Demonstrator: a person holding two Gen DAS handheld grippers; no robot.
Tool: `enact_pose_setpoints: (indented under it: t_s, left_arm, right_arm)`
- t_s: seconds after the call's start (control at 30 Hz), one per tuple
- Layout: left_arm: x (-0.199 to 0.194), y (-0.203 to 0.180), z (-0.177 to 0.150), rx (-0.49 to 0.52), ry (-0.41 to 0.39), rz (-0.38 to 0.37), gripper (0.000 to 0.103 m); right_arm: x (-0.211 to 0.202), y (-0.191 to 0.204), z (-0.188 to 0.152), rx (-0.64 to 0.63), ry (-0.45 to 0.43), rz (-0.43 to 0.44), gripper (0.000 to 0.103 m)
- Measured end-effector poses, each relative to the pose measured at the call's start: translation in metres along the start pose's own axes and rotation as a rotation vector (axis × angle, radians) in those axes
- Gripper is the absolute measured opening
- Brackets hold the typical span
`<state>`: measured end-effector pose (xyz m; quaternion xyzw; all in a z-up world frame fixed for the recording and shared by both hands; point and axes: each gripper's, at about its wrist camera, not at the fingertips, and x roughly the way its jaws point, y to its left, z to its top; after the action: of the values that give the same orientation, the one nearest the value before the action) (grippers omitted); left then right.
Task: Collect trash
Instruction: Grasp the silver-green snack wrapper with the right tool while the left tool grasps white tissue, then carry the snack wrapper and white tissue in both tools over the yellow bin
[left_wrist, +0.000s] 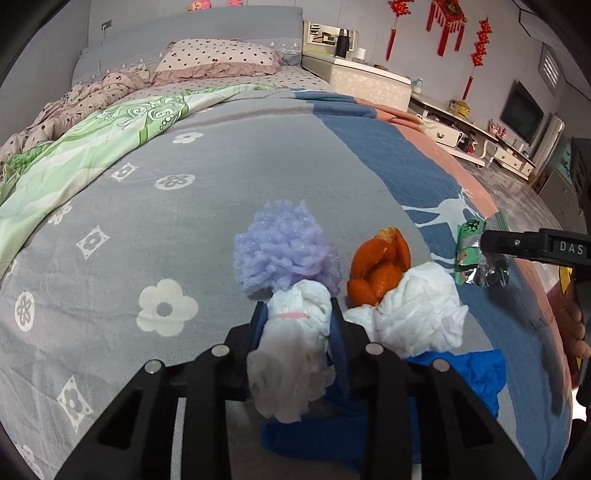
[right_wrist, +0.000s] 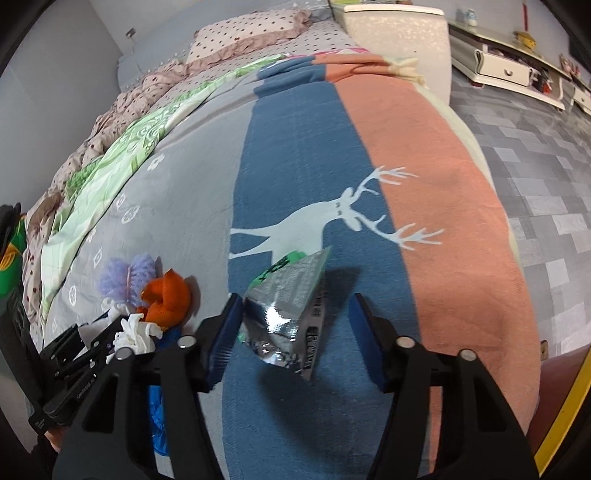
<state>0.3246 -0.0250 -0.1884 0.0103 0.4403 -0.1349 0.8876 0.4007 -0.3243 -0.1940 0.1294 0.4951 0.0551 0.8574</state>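
Note:
My left gripper (left_wrist: 297, 306) is shut on a crumpled white tissue (left_wrist: 295, 343), which is squeezed between its blue pads. Just beyond it lie a purple foam net (left_wrist: 284, 247), orange peel (left_wrist: 380, 266), a second white tissue (left_wrist: 417, 314) and a blue glove (left_wrist: 476, 373). My right gripper (right_wrist: 295, 299) straddles a crumpled silver and green snack wrapper (right_wrist: 288, 299) on the blue blanket stripe. Its left pad touches the wrapper and its right pad stands clear, so it is open. The right gripper (left_wrist: 491, 245) also shows at the wrapper (left_wrist: 467, 251) in the left wrist view.
All of it lies on a bed with a grey flowered blanket (left_wrist: 147, 229) and a blue and pink deer blanket (right_wrist: 443, 221). A green quilt (left_wrist: 74, 158) and a pillow (left_wrist: 218, 59) are farther back. The bed edge drops to a tiled floor (right_wrist: 546, 177) on the right.

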Motion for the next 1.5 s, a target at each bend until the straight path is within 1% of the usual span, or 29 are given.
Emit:
enact_pose_setpoints:
  t_s: [0.07,0.1,0.17,0.2,0.27,0.37,0.57,0.67,0.9,1.2,1.37,1.5]
  left_arm:
    - [-0.001,0.001,-0.001,-0.001,-0.003,-0.005,0.027]
    - [-0.001,0.002,-0.001,-0.003,-0.004,-0.006,0.027]
    - [-0.003,0.004,-0.001,-0.007,-0.008,-0.011,0.026]
    - [-0.004,0.005,-0.001,-0.008,-0.011,-0.010,0.026]
    - [-0.007,0.006,-0.001,-0.008,-0.017,-0.006,0.026]
    - [-0.014,0.008,-0.001,-0.012,-0.024,-0.004,0.026]
    - [-0.033,0.011,-0.002,-0.011,-0.044,0.013,0.026]
    - [-0.046,0.015,-0.002,-0.027,-0.055,0.015,0.026]
    - [-0.091,0.014,0.002,-0.036,-0.115,0.037,0.026]
    - [-0.152,-0.007,0.007,-0.025,-0.188,0.050,0.026]
    - [-0.170,-0.024,0.008,-0.014,-0.205,0.049,0.026]
    - [-0.181,-0.042,0.009,-0.014,-0.209,0.016,0.026]
  right_arm:
    - [0.001,0.004,-0.002,-0.010,0.003,0.005,0.043]
    - [0.001,0.007,-0.003,-0.022,0.003,0.003,0.043]
    - [-0.001,0.013,-0.004,-0.045,-0.004,-0.001,0.036]
    - [-0.002,0.014,-0.005,-0.053,-0.007,-0.003,0.035]
    - [-0.006,0.018,-0.007,-0.069,-0.021,-0.015,0.030]
    - [-0.015,0.022,-0.007,-0.085,-0.037,-0.018,0.025]
    - [-0.037,0.024,-0.009,-0.093,-0.069,-0.032,0.023]
    - [-0.053,0.024,-0.011,-0.089,-0.085,-0.027,0.023]
    - [-0.105,0.027,-0.019,-0.085,-0.147,-0.008,0.023]
    - [-0.183,0.026,-0.034,-0.081,-0.241,0.003,0.023]
    - [-0.219,0.020,-0.047,-0.075,-0.283,0.003,0.023]
    - [-0.244,0.008,-0.057,-0.053,-0.305,0.004,0.023]
